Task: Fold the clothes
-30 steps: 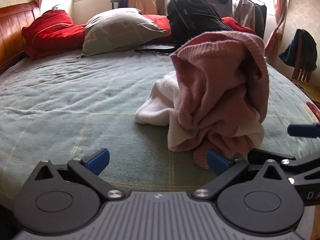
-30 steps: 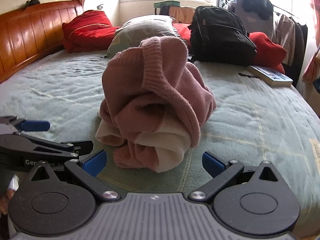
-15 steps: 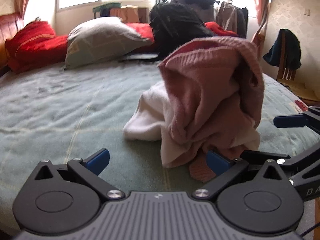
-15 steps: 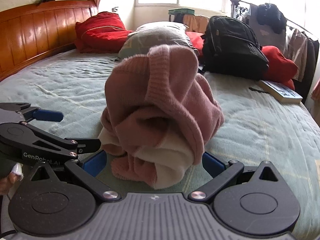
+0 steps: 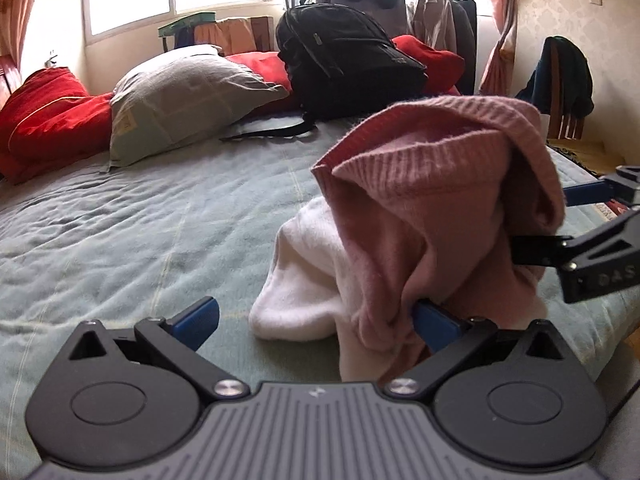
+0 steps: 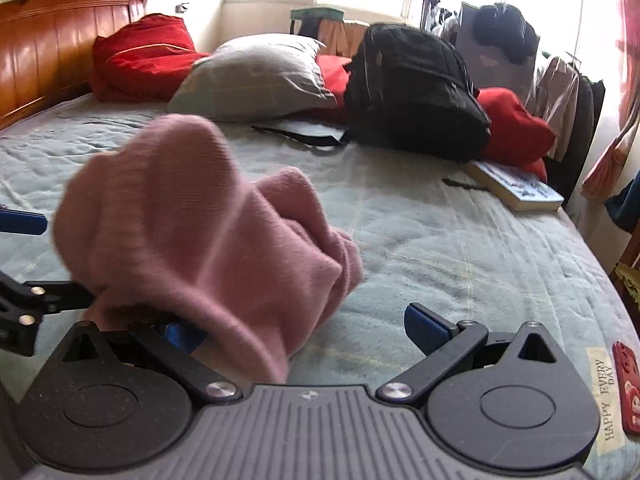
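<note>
Now closer in than a second ago. Nearest, the left gripper [image 5: 314, 318]: jaws spread wide, clamping nothing, right finger tucked into a low fold of the sweater [image 5: 432, 208]. Same for the right gripper [image 6: 304, 326]: spread wide, gripping nothing, left finger buried under the sweater's hem. Between the two, the sweater itself: a pink-and-white heap, bunched and standing up on the bed [image 5: 140, 232]. Leans over and blurs in the right view, where it stood upright a moment back. Reads as a heap being nudged and dug into for an edge. Bunched, not flat, with no neat fold to be seen. Behind the sweater, pillow [image 5: 184, 96] and backpack [image 5: 344, 64]; farther off to its right, a book [image 6: 516, 188].
</note>
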A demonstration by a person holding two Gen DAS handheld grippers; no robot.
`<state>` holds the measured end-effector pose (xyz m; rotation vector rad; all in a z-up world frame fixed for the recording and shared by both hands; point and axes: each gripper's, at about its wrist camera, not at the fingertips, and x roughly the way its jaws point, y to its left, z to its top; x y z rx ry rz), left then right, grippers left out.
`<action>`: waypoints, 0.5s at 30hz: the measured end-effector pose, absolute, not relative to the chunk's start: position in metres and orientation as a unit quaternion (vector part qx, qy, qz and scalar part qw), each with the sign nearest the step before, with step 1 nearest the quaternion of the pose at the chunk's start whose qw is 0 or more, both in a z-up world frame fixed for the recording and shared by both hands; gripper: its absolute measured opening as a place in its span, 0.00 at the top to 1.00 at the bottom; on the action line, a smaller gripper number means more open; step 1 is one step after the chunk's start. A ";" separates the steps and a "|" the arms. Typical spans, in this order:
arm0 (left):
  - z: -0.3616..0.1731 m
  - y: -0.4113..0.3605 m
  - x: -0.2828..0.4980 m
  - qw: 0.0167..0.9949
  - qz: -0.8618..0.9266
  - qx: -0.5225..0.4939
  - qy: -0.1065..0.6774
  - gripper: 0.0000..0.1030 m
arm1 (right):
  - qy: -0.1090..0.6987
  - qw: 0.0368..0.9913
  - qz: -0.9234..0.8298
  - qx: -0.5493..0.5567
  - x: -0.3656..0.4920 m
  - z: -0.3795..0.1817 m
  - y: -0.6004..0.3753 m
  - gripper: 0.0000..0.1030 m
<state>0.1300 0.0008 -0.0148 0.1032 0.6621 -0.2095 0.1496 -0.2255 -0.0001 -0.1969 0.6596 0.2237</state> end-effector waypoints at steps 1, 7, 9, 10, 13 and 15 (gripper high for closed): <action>-0.013 0.002 0.133 0.940 -0.100 0.052 0.323 0.01 | 0.325 0.935 0.107 -0.093 0.156 0.000 -0.227 0.00; -0.001 0.006 0.155 0.944 -0.084 0.073 0.311 0.00 | 0.311 0.941 0.101 -0.090 0.184 0.014 -0.234 0.00; 0.001 0.008 0.164 0.944 -0.081 0.076 0.310 0.00 | 0.319 0.937 0.111 -0.086 0.196 0.016 -0.234 0.00; 0.001 0.009 0.168 0.944 -0.080 0.074 0.311 0.00 | 0.322 0.936 0.116 -0.084 0.203 0.016 -0.234 0.00; 0.001 0.012 0.179 0.944 -0.077 0.069 0.312 0.00 | 0.346 0.923 0.155 -0.068 0.218 0.014 -0.232 0.00; 0.002 0.014 0.186 0.945 -0.075 0.066 0.313 0.00 | 0.358 0.917 0.167 -0.063 0.227 0.011 -0.231 0.00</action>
